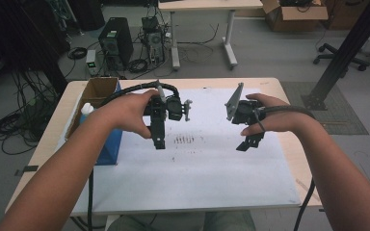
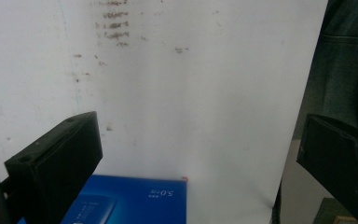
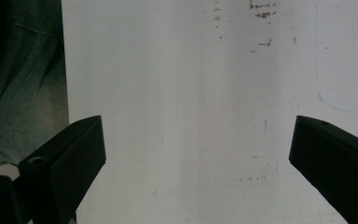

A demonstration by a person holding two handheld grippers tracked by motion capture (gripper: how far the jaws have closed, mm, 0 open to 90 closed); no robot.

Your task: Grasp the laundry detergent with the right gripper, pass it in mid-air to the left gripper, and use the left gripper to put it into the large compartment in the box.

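Both hands hold grippers above a white sheet that covers the table. My left gripper hangs over the sheet's left-middle, jaws pointing toward the person. In the left gripper view it is open, nothing between its jaws, with a blue box lying below. My right gripper is held over the sheet's right-middle, tilted down. In the right gripper view it stands wide open over bare white sheet.
A blue box lies at the sheet's left edge, a cardboard box behind it and a white bottle beside that. Faint brown marks dot the sheet's centre. Cables trail from both grippers. The person's trousers are at the near edge.
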